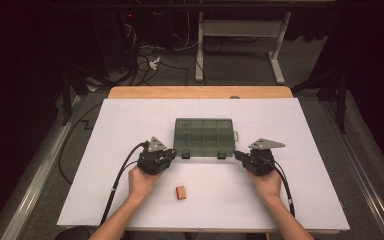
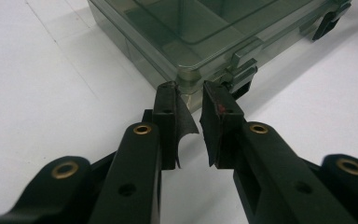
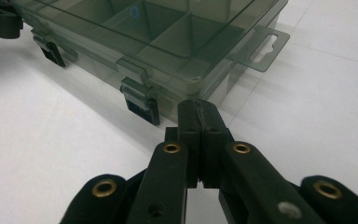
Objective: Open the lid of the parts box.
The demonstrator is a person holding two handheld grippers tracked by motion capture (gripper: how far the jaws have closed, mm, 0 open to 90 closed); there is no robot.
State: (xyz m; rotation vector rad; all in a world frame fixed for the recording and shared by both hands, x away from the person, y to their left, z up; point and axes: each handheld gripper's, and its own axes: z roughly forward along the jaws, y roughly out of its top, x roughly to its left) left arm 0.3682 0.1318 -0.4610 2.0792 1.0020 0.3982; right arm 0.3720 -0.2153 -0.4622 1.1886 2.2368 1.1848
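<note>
Your left gripper (image 1: 171, 154) and right gripper (image 1: 238, 156) sit at the two near corners of the compartment box (image 1: 204, 136), which lies flat near the middle of the white bench (image 1: 130, 120) with its lid down. Both front latches (image 3: 140, 98) appear fastened, so opening, judged from this, has not begun. The left gripper's jaws stand nearly closed with a narrow gap, gripping nothing, tips just at the box corner (image 2: 189, 79); the right gripper's jaws are pressed together, empty, just short of the box wall. A small orange block (image 1: 181, 192) rests apart, between your hands, untouched. Unlatching, lifting the lid and probably placing the block remain.
</note>
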